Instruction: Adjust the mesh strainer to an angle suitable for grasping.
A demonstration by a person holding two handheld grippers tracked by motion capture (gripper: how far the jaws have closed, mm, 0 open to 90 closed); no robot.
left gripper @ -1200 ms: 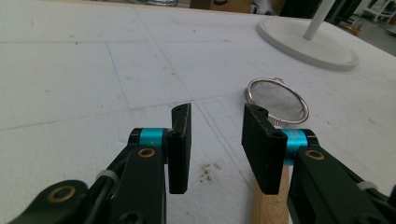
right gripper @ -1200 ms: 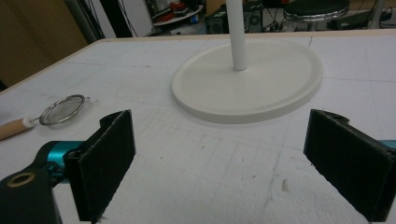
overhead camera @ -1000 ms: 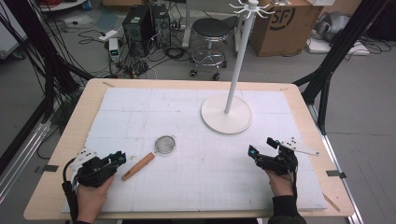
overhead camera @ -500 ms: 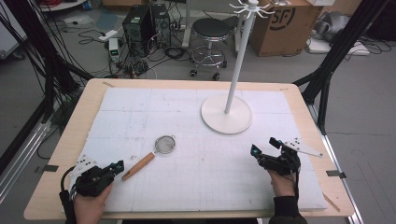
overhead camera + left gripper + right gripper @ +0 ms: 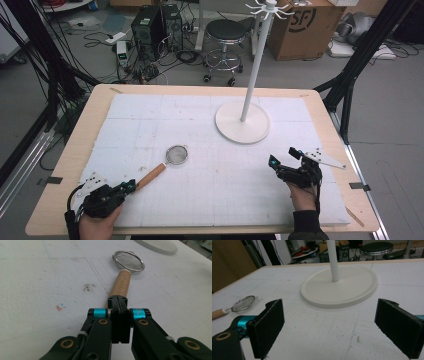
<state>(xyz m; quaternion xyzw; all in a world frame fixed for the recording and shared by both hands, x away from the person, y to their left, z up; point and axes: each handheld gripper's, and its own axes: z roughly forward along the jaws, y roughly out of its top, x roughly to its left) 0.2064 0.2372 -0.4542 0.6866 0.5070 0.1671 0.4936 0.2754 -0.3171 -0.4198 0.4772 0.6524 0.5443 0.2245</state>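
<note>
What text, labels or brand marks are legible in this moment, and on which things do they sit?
"SF", partly cut off: cardboard box on the floor behind the table.
Burned-in lettering along the strainer's wooden handle: too blurred to read.
Nothing else is legible.

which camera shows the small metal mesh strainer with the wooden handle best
The left gripper view: the small metal mesh strainer with the wooden handle lies close, lengthwise ahead. The high view shows it whole but small; the right gripper view catches it at the left edge.
</note>
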